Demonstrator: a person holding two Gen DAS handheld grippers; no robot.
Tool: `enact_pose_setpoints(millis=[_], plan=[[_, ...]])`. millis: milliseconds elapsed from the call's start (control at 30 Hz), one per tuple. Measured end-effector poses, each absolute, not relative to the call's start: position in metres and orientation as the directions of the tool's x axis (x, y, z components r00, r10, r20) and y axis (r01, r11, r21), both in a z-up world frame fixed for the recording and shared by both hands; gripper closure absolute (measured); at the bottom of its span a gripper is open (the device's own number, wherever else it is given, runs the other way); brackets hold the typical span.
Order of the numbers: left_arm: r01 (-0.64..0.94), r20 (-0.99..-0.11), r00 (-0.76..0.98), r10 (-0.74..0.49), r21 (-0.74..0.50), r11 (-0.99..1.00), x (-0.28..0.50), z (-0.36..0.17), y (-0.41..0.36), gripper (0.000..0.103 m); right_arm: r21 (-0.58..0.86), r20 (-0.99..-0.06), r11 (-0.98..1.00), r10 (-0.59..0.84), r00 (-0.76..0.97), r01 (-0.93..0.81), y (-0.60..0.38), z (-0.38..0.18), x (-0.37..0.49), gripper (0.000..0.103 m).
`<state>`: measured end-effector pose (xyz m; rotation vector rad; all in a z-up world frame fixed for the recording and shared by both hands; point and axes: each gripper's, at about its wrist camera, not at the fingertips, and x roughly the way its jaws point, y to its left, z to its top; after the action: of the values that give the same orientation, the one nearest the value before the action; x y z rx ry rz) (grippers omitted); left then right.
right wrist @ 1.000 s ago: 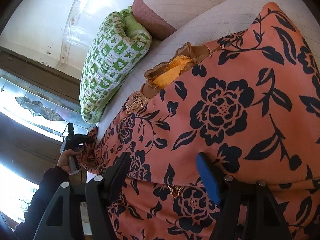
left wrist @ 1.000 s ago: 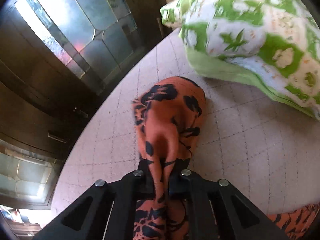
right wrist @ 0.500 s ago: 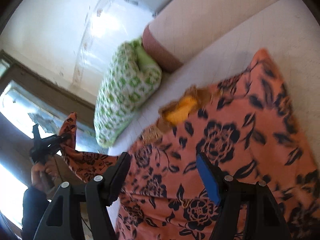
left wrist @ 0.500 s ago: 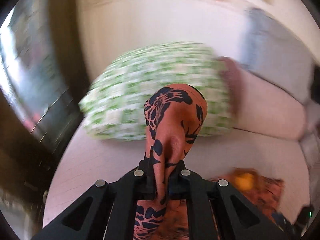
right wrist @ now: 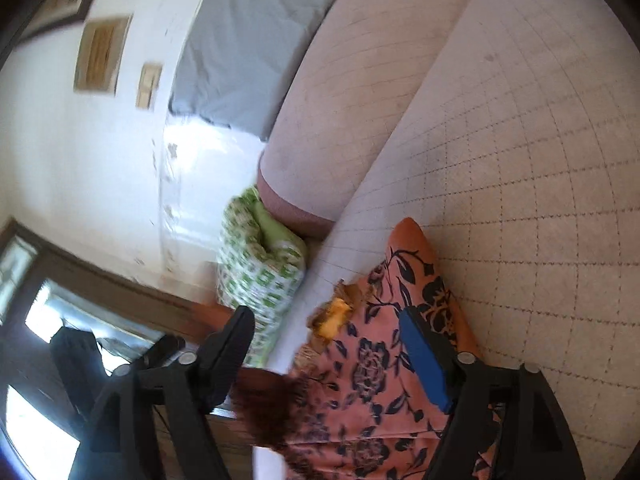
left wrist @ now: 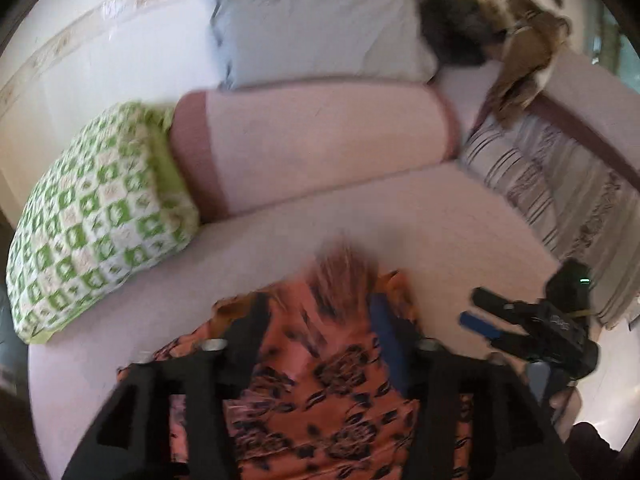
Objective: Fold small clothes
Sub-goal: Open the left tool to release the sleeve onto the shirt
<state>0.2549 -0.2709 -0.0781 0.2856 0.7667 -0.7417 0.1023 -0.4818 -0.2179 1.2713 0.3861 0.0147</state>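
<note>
An orange garment with black flowers (left wrist: 332, 380) lies on the pale quilted couch seat (left wrist: 360, 216). My left gripper (left wrist: 320, 316) stands open over it, with a blurred flap of the cloth between its spread fingers, loose. The garment also shows in the right wrist view (right wrist: 384, 368), with a yellow lining patch at its collar (right wrist: 332, 320). My right gripper (right wrist: 328, 344) is open above the garment and holds nothing. It also shows in the left wrist view (left wrist: 476, 312), off to the right.
A green and white checked pillow (left wrist: 92, 220) lies at the couch's left end. A pink bolster (left wrist: 320, 144) and a grey pillow (left wrist: 316, 24) stand behind the seat. A striped cloth (left wrist: 560, 200) drapes the right armrest. A dark wooden door frame (right wrist: 120, 284) is left of the couch.
My left gripper has swung over the couch, opened and let go of the garment's corner, which is dropping onto the rest. My right gripper has stayed open and shifted along the garment.
</note>
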Motion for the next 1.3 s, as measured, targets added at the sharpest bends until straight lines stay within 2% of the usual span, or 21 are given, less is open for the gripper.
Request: enact_pose_setpoints(millis=[67, 167, 400, 467, 533, 667, 800, 867, 1033, 1233, 1267, 1300], plan=[[0.676, -0.669, 0.527, -0.525, -0.045, 0.736, 0.25, -0.072, -0.256, 0.026, 0.937, -0.262, 0.293, 0.234, 0.936, 0.189, -0.483, -0.217, 0.103, 0.021], [0.593, -0.614, 0.597, -0.517, -0.097, 0.799, 0.25, -0.076, -0.215, 0.024, 0.93, -0.282, 0.309, 0.261, 0.923, 0.197, -0.478, -0.215, 0.112, 0.021], [0.145, -0.623, 0.749, -0.225, -0.177, 0.973, 0.265, -0.157, -0.091, 0.024, 0.931, -0.315, 0.296, 0.365, 0.876, 0.211, -0.446, -0.23, 0.142, 0.021], [0.028, -0.643, 0.752, -0.148, -0.194, 0.981, 0.271, -0.179, -0.063, 0.024, 0.893, -0.381, 0.371, 0.32, 0.867, 0.255, -0.437, -0.23, 0.149, 0.021], [-0.042, -0.657, 0.744, -0.122, -0.229, 0.973, 0.28, -0.2, -0.041, 0.024, 0.855, -0.42, 0.439, 0.274, 0.865, 0.276, -0.432, -0.228, 0.157, 0.021], [-0.092, -0.705, 0.701, -0.107, -0.238, 0.967, 0.299, -0.232, -0.022, 0.024, 0.817, -0.455, 0.487, 0.218, 0.863, 0.308, -0.43, -0.224, 0.171, 0.021], [-0.161, -0.796, 0.6, -0.075, -0.213, 0.964, 0.322, -0.261, -0.015, 0.024, 0.766, -0.482, 0.549, 0.144, 0.864, 0.335, -0.434, -0.218, 0.185, 0.021], [-0.168, -0.835, 0.548, -0.045, -0.162, 0.972, 0.325, -0.272, -0.018, 0.024, 0.764, -0.489, 0.547, 0.146, 0.86, 0.342, -0.437, -0.221, 0.195, 0.021], [-0.109, -0.866, 0.5, -0.014, -0.079, 0.991, 0.323, -0.286, -0.029, 0.024, 0.73, -0.515, 0.593, 0.152, 0.844, 0.339, -0.43, -0.224, 0.218, 0.021], [-0.1, -0.866, 0.498, -0.038, -0.101, 0.99, 0.321, -0.289, -0.028, 0.023, 0.642, -0.569, 0.702, 0.168, 0.805, 0.308, -0.413, -0.229, 0.248, 0.022], [-0.101, -0.867, 0.498, -0.036, -0.099, 0.99, 0.32, -0.289, -0.028, 0.023, 0.639, -0.573, 0.71, 0.182, 0.799, 0.296, -0.41, -0.231, 0.251, 0.027], [-0.102, -0.867, 0.497, -0.035, -0.098, 0.99, 0.32, -0.289, -0.028, 0.023, 0.627, -0.578, 0.727, 0.193, 0.793, 0.28, -0.406, -0.231, 0.253, 0.044]])
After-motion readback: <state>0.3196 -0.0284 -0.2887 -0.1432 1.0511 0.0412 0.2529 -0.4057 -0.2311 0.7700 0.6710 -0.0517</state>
